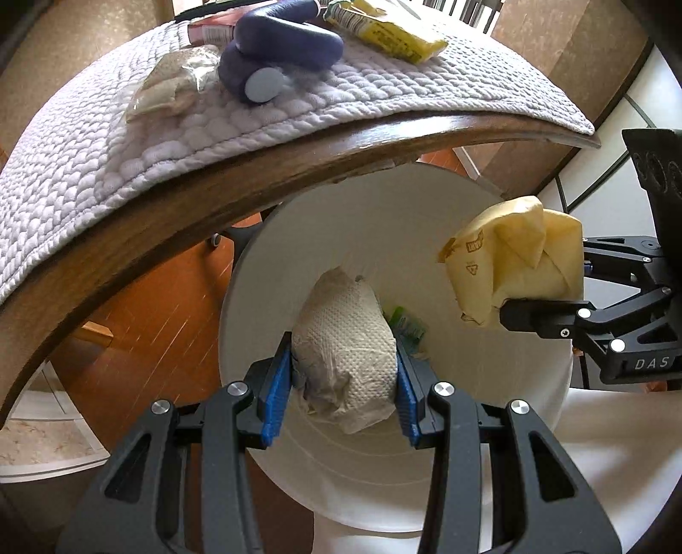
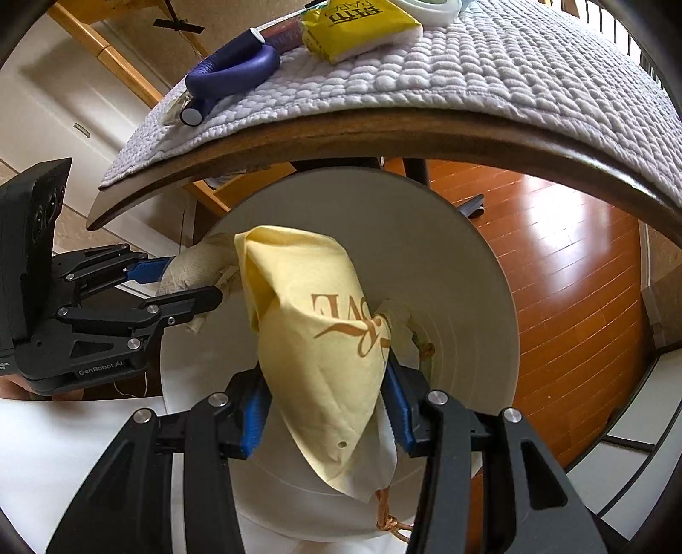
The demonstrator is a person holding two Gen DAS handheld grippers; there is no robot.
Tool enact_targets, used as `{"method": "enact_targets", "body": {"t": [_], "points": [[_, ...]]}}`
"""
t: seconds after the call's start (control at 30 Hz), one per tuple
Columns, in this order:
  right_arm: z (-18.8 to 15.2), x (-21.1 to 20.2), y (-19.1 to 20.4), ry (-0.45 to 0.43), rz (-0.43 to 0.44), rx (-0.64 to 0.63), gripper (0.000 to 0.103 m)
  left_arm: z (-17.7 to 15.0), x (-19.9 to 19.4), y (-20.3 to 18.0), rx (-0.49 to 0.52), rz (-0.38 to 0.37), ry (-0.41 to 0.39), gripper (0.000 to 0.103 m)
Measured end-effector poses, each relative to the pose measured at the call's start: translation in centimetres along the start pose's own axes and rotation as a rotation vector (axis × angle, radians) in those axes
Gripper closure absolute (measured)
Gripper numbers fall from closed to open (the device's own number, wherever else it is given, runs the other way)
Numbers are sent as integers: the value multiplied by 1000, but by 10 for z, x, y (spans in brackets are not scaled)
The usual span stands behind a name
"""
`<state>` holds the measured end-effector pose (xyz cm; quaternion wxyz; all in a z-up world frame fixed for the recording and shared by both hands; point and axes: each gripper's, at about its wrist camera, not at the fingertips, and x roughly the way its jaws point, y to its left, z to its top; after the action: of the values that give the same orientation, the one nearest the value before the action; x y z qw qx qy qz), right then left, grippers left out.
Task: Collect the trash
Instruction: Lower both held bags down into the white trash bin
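The left claw (image 1: 344,370) grips a crumpled paper towel (image 1: 347,345) directly above the white bin (image 1: 264,272), while the right claw (image 2: 326,409) clamps a yellow paper bag (image 2: 315,324) over the bin's right side, near the counter (image 1: 179,213) edge.

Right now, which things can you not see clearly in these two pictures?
- Left wrist view: the green scrap in the white bin is mostly hidden by the paper towel wad in the left gripper.
- Right wrist view: the bin's bottom is hidden behind the yellow paper bag in the right gripper.
- Both views: the yellow packet is cut off at the top edge.
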<state>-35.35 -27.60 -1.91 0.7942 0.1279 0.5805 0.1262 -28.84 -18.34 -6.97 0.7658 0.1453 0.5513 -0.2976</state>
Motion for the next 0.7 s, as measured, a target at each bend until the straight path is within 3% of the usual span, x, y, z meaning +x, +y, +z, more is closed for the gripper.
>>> {"method": "enact_targets", "body": {"t": [0.7], "points": [[0, 3, -2, 3, -9, -1, 55, 1, 18, -4, 4, 2, 23, 58]]}}
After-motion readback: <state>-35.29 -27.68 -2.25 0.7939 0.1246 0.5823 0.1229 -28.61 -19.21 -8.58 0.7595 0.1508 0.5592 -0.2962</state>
